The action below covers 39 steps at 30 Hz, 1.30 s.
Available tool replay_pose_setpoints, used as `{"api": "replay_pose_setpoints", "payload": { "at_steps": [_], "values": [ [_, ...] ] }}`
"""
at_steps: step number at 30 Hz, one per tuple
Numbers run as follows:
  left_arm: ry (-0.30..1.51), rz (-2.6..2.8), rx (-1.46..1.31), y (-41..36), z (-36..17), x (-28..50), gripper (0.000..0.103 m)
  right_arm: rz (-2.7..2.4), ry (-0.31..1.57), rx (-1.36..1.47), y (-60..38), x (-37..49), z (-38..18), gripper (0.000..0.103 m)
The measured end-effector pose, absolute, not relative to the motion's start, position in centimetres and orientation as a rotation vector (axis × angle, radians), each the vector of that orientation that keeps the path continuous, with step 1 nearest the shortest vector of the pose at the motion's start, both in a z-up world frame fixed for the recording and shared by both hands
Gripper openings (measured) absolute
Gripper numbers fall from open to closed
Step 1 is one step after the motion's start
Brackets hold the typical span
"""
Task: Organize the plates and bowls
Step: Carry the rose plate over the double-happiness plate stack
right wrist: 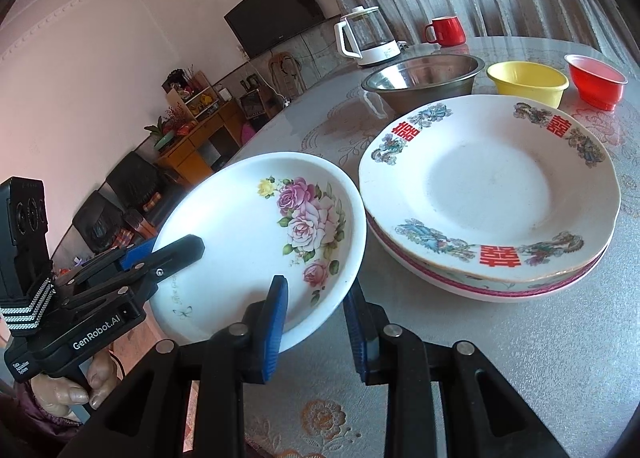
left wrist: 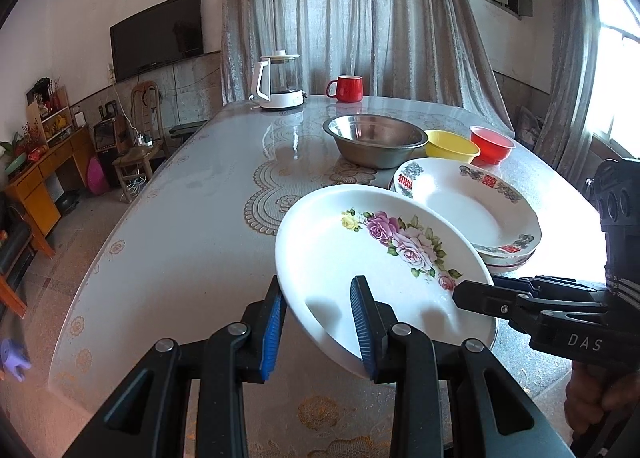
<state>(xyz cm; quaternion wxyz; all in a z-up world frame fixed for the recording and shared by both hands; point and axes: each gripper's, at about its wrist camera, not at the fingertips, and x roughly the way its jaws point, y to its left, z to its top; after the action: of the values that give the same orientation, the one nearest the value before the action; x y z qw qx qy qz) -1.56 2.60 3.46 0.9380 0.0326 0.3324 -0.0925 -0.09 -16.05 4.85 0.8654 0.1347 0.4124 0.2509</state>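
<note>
A white plate with pink roses (left wrist: 360, 258) (right wrist: 256, 242) hangs tilted above the table's near edge, left of a stack of plates. My left gripper (left wrist: 320, 322) is shut on its left rim. My right gripper (right wrist: 316, 322) is shut on its near right rim, one blue pad over the plate and one under; it also shows in the left wrist view (left wrist: 476, 294). The stack's top plate (left wrist: 468, 202) (right wrist: 488, 186) has red characters on its rim. Behind stand a steel bowl (left wrist: 374, 144) (right wrist: 424, 78), a yellow bowl (left wrist: 452, 146) (right wrist: 528, 80) and a red bowl (left wrist: 492, 144) (right wrist: 596, 78).
A white electric kettle (left wrist: 278, 80) (right wrist: 368, 36) and a red mug (left wrist: 346, 88) (right wrist: 446, 31) stand at the table's far end. The glass-topped table (left wrist: 192, 218) (right wrist: 520, 342) drops off to the floor on the left, with chairs and a cabinet beyond.
</note>
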Motion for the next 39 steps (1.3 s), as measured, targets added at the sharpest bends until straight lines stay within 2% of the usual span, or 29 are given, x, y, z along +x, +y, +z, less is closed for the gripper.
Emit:
{"api": "replay_pose_setpoints", "payload": {
  "at_steps": [20,39],
  "values": [
    [0.599,-0.340,0.166,-4.3,6.4,1.2,0.033,0.377,0.760,0.315,-21.9,-0.1,7.6,0.028],
    [0.612,-0.427,0.217,-9.9,5.5,5.3,0.033,0.232,0.787,0.304,-27.0,2.6,6.9,0.028]
  ]
}}
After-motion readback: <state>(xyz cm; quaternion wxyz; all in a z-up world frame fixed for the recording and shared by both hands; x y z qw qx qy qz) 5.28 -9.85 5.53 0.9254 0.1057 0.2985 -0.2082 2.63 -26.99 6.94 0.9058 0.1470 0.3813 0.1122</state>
